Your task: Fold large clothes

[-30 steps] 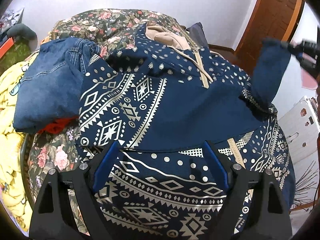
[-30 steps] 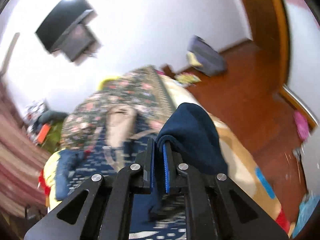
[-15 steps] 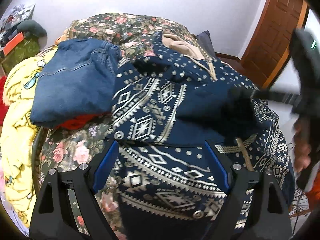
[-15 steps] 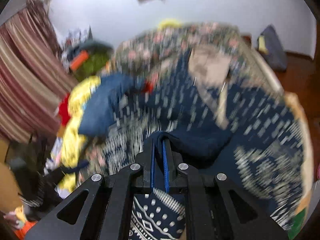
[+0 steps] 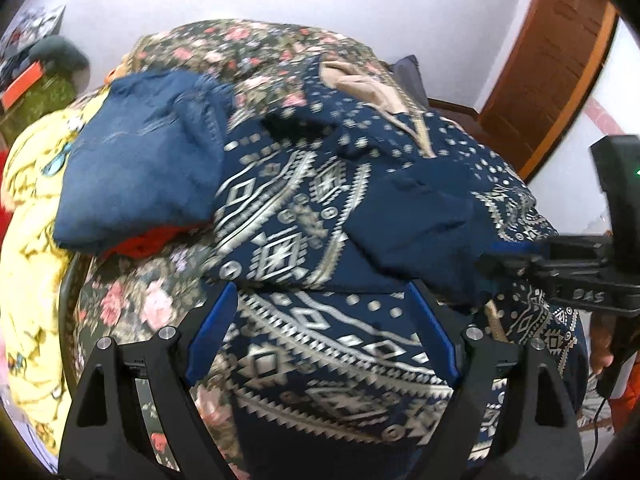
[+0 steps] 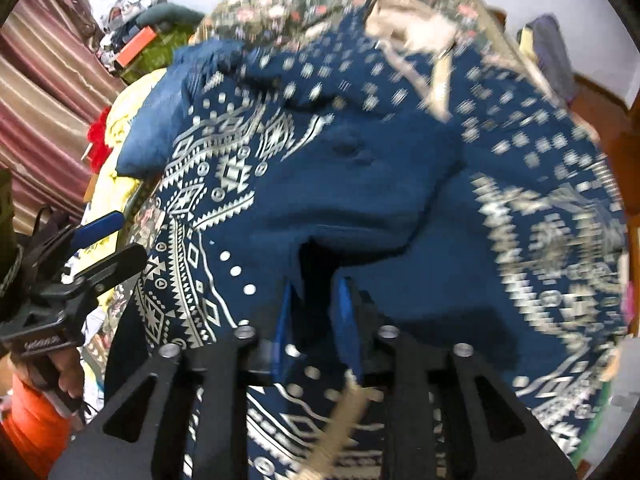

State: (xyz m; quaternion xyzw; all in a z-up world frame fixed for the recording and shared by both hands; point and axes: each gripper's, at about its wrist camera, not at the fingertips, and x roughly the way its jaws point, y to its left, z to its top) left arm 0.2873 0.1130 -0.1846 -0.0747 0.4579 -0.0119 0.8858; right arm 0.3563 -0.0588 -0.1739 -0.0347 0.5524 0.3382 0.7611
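Hoodie [image 5: 320, 216] (navy, with white geometric print) is spread across the floral bedspread [image 5: 248, 48], one sleeve [image 6: 360, 184] folded over its middle. The right gripper [image 6: 316, 312] has its blue fingers [image 6: 344, 304] parted a little, with the dark edge of that sleeve sitting between them; can't tell if they're touching the cloth. The left gripper [image 5: 320, 336] hovers over the hem, fingers [image 5: 212, 332] spread wide, gripping nothing. Folded jeans [image 5: 136, 172] lie just beside the hoodie on the left, over something red [image 5: 144, 240] and a yellow blanket [image 5: 28, 220].
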